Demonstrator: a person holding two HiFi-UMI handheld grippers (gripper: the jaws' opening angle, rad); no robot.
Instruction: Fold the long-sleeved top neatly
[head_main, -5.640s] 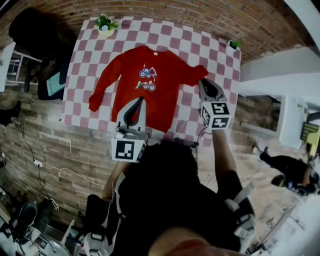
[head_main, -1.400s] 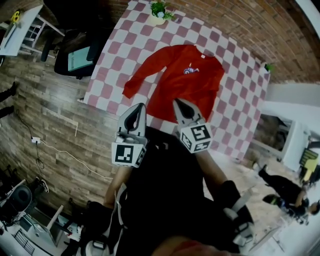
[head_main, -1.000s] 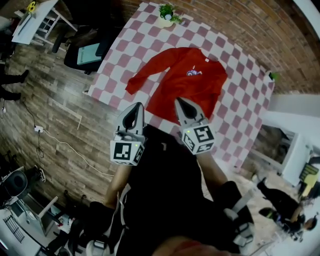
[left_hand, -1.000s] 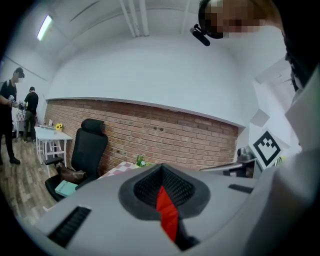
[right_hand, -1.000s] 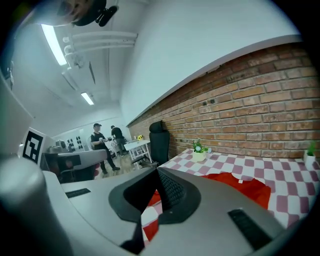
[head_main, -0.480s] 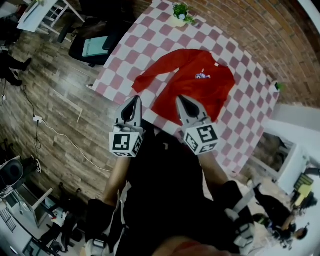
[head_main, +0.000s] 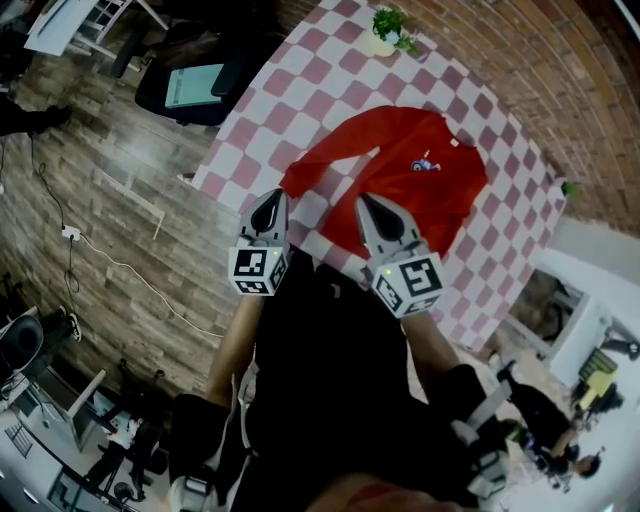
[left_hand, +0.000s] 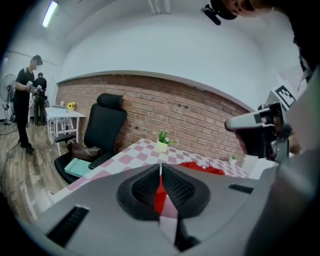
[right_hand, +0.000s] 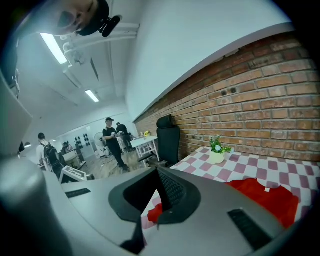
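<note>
Now approach step: left gripper (head_main: 271, 198), right gripper (head_main: 366, 203) both jaws together, empty, short of red top (head_main: 430, 195); next I open, pinch sleeve cuff (head_main: 292, 181).

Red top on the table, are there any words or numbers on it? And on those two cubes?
No words or numbers can be read anywhere.
Red top: only a small picture print, too small to show any letters.
Left marker cube and right marker cube: black-and-white square patterns, not letters.

The long-sleeved top's (head_main: 400, 175) near hem is covered by the right tongs (head_main: 369, 206); its chest print (head_main: 425, 161) cannot be made out.
</note>
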